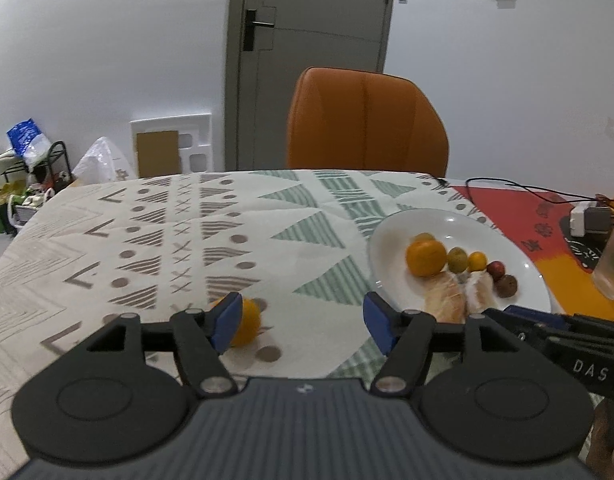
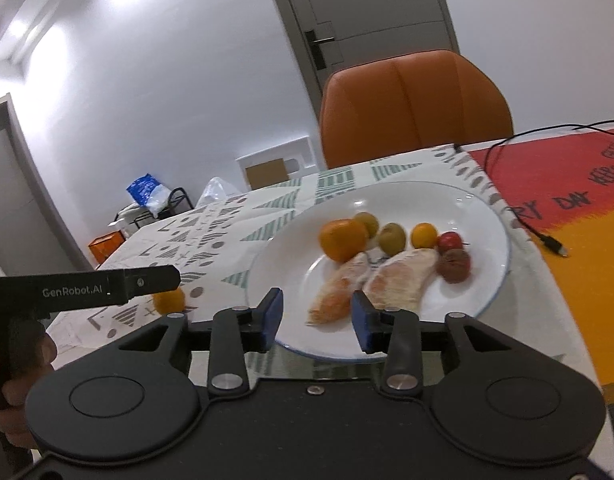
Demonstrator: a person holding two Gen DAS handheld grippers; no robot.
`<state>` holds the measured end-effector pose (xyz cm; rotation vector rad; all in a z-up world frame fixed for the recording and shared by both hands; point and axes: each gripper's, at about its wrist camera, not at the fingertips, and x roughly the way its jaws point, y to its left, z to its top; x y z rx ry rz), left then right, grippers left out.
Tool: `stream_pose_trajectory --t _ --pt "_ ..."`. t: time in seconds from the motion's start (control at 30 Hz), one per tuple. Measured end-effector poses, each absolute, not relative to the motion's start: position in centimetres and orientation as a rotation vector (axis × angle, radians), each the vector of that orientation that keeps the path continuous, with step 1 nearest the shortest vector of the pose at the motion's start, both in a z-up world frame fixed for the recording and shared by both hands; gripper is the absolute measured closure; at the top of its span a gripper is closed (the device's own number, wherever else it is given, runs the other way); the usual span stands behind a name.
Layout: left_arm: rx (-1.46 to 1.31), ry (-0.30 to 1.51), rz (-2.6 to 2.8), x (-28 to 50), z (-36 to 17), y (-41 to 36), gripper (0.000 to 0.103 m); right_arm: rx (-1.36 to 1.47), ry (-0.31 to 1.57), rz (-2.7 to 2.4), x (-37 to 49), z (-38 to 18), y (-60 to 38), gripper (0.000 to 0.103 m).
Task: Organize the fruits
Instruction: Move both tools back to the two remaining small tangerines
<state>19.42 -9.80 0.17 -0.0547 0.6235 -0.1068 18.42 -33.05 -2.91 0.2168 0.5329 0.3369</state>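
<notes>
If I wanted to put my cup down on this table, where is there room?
The patterned tablecloth left of the white plate is bare, apart from one orange near the left gripper. The plate's middle is crowded with fruit; its far rim is free.

Half hidden behind the left blue finger pad (image 1: 227, 322) in the lower-middle of the left wrist view: a small orange (image 1: 247, 322), same fruit partly tucked under the other gripper's black bar at lower left of the right wrist view. Cut off at the far right edge: a frosted cup (image 1: 611, 264). Pretty blurry on the plate (image 2: 483, 216): the two pale peeled segments (image 2: 399, 278), can't really tell what fruit.
</notes>
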Motion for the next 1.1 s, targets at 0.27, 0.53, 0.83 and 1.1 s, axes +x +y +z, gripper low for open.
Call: stream_pose_trajectory --t 0.27,0.53,0.83,1.1 --pt "-0.040 0.618 -0.059 18.1 0.1 -8.1 0.024 0.208 0.518 0.377 18.2 -2.6 -31.4 0.032" --pt "-0.047 0.644 -0.016 17.0 -1.1 -6.5 0.021 0.197 0.498 0.417 18.1 -2.2 -29.4 0.012" --pt "-0.060 0.660 -0.017 16.5 -2.4 -5.6 0.021 0.193 0.514 0.456 18.2 -2.3 -27.6 0.003" --pt "-0.074 0.664 -0.045 16.8 -3.2 -5.7 0.025 0.186 0.532 0.489 18.5 -2.3 -26.4 0.001"
